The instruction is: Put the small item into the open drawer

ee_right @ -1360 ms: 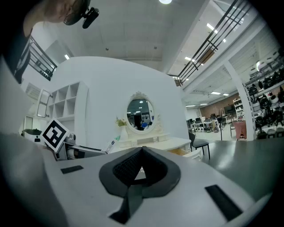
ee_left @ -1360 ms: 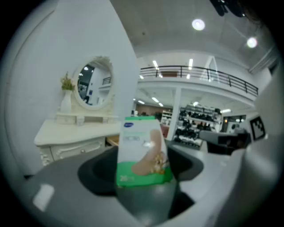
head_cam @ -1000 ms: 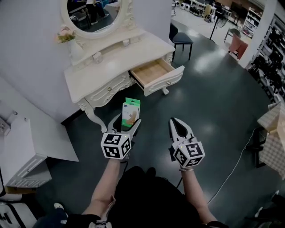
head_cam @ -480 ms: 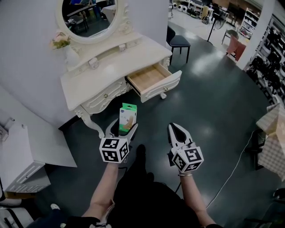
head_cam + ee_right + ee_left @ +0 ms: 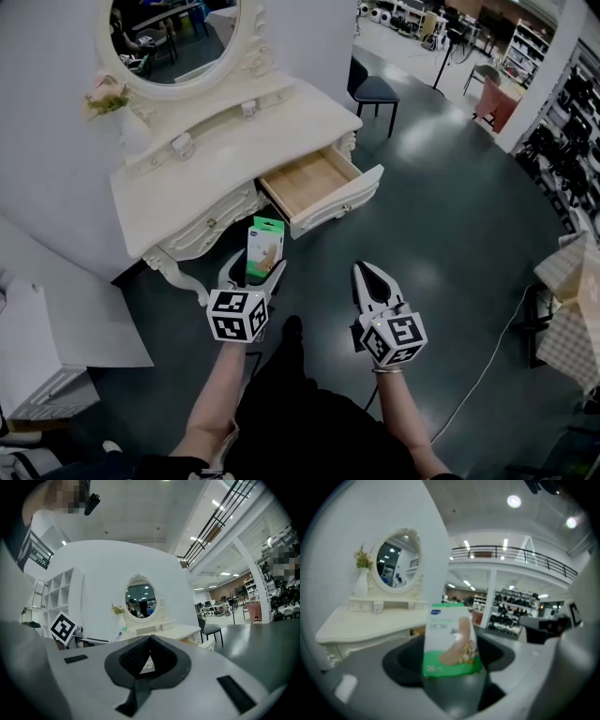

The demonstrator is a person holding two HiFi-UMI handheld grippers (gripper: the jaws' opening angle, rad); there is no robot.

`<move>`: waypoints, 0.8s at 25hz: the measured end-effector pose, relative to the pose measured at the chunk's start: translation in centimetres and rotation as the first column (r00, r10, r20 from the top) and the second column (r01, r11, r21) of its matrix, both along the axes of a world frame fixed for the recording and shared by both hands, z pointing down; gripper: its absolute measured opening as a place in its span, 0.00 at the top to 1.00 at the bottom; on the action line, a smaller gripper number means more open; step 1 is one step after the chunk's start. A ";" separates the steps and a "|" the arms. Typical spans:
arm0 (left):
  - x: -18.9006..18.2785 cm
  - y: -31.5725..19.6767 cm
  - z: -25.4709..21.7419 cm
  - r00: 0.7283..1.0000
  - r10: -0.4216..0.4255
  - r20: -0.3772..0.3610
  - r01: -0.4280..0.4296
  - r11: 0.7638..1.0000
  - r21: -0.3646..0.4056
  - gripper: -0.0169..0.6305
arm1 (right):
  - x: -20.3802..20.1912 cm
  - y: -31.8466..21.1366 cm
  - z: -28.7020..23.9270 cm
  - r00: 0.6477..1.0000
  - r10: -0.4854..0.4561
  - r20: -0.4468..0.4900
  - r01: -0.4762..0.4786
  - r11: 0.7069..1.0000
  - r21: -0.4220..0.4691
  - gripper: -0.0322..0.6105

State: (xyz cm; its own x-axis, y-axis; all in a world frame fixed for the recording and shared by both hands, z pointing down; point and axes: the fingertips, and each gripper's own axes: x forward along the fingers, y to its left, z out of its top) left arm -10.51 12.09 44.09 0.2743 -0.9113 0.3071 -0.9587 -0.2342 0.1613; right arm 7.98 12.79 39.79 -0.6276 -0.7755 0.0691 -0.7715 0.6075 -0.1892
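Green-white packet [image 5: 265, 246] between left gripper [image 5: 255, 268] fingers [image 5: 278, 273]

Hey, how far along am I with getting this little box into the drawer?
Done: the drawer stands open, and the left gripper is shut on the small green-and-white box. In hand: the box is held upright in the air, short of the dressing table. Left: bring it over the drawer and release it. The right gripper is shut and empty.

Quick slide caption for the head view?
Left gripper holds a small green-and-white box upright, short of the open drawer of the dressing table; right gripper shut, empty.
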 end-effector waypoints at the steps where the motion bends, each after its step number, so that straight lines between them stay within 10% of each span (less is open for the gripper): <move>1: -0.3 -1.1 0.0 1.000 0.001 0.000 -0.001 1.000 -0.001 0.42 | -0.2 -1.0 0.0 1.000 0.002 -0.002 -0.002 1.000 -0.001 0.95; 20: -3.5 -18.1 -0.1 0.997 0.081 0.014 -0.081 0.997 -0.009 0.42 | -2.7 -17.2 -0.8 0.995 0.094 -0.019 -0.094 0.996 -0.003 0.95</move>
State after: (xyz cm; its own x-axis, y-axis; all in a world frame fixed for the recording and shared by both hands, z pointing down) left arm -13.98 -6.05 43.98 0.3423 -0.8837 0.3193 -0.9390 -0.3094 0.1504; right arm 5.28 -4.37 38.97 -0.5504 -0.8307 0.0834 -0.8285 0.5312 -0.1770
